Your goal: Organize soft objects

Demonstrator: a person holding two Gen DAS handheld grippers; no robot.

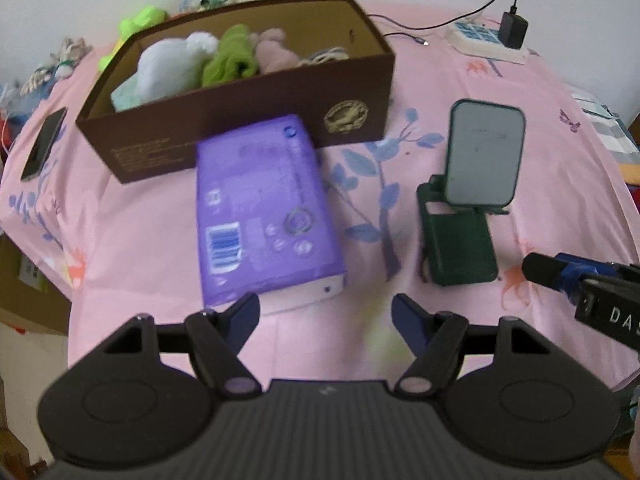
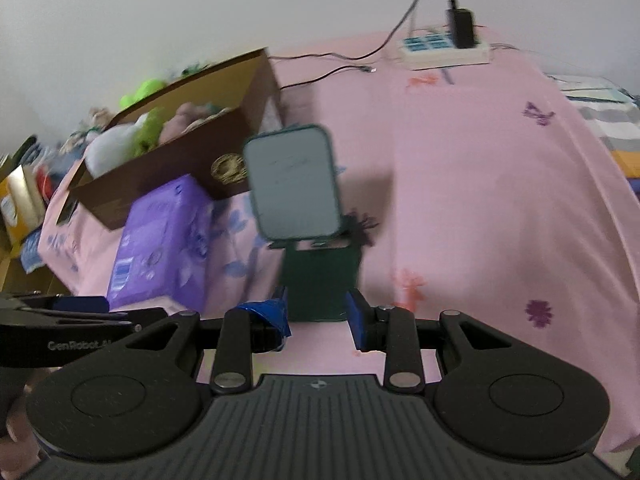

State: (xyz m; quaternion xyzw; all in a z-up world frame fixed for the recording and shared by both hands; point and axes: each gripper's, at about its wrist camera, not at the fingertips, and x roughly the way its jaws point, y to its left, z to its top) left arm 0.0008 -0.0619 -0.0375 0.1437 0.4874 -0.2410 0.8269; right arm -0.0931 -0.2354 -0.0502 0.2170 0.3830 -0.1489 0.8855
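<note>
The purple tissue pack [image 1: 264, 208] lies lengthwise just ahead of the left hand-held gripper [image 1: 325, 312] (released, empty); the right hand-held gripper [image 2: 318, 316], also holding nothing, sits farther off.

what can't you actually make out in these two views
- Print on the purple pack, left wrist view: blurred, unreadable.
- Far contents of the brown box, right wrist view: hidden by its front wall and the green stand.
- Toys behind the box, both views: cut off by its back wall; only a green toy shows.
- Right gripper, left wrist view: cut off by the right edge.
- Left gripper, right wrist view: cut off by the left edge.
</note>
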